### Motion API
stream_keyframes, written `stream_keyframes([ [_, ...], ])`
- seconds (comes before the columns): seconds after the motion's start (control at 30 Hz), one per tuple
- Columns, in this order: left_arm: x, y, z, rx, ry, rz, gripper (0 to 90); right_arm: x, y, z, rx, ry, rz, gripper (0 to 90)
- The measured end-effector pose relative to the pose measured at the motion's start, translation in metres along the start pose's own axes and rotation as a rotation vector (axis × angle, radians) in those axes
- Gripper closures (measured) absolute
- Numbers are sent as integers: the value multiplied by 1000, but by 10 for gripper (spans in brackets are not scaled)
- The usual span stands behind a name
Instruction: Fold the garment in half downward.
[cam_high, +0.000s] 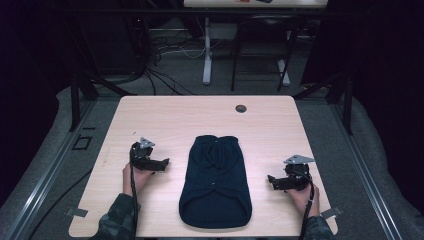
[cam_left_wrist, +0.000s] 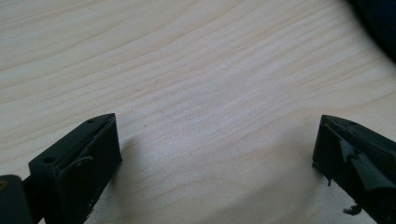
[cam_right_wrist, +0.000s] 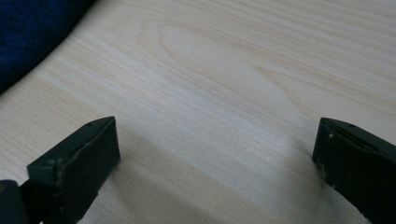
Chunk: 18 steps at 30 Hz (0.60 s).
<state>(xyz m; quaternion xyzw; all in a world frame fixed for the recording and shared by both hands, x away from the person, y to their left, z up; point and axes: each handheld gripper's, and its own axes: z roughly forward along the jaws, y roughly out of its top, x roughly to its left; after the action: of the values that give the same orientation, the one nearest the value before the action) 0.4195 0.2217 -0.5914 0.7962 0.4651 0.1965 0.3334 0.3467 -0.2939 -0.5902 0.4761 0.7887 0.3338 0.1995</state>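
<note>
A dark navy garment (cam_high: 216, 181) lies flat in the middle of the light wooden table (cam_high: 165, 115), its narrower end pointing away from me. My left gripper (cam_high: 164, 163) rests on the table to the garment's left, pointing toward it, open, with bare wood between the jaws (cam_left_wrist: 217, 144). A corner of the garment (cam_left_wrist: 380, 21) shows at the top right of the left gripper view. My right gripper (cam_high: 271, 181) sits to the garment's right, also open over bare wood (cam_right_wrist: 217, 140). The garment's blue edge (cam_right_wrist: 32, 32) shows at the top left of the right gripper view.
A round cable hole (cam_high: 241, 108) sits near the table's far edge. Beyond the table stand table legs (cam_high: 207, 55) and loose cables (cam_high: 165, 47) on the floor. Metal rails (cam_high: 55, 165) run along both sides of the table.
</note>
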Motion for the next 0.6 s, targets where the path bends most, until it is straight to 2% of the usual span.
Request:
stream_keyframes([
  [0.23, -1, 0, 0, -1, 2, -8, 7, 0, 0, 0, 0, -1, 1, 4],
  [0.4, -1, 0, 0, 2, -4, -16, 2, 0, 1, 0, 10, -14, 18, 8],
  [0.53, -3, 2, -1, -1, -24, -20, 3, -2, 4, 0, 19, -13, 34, 20],
  [0.6, -6, 4, 0, 2, -48, -21, 5, -2, 7, 1, 35, -14, 13, 26],
])
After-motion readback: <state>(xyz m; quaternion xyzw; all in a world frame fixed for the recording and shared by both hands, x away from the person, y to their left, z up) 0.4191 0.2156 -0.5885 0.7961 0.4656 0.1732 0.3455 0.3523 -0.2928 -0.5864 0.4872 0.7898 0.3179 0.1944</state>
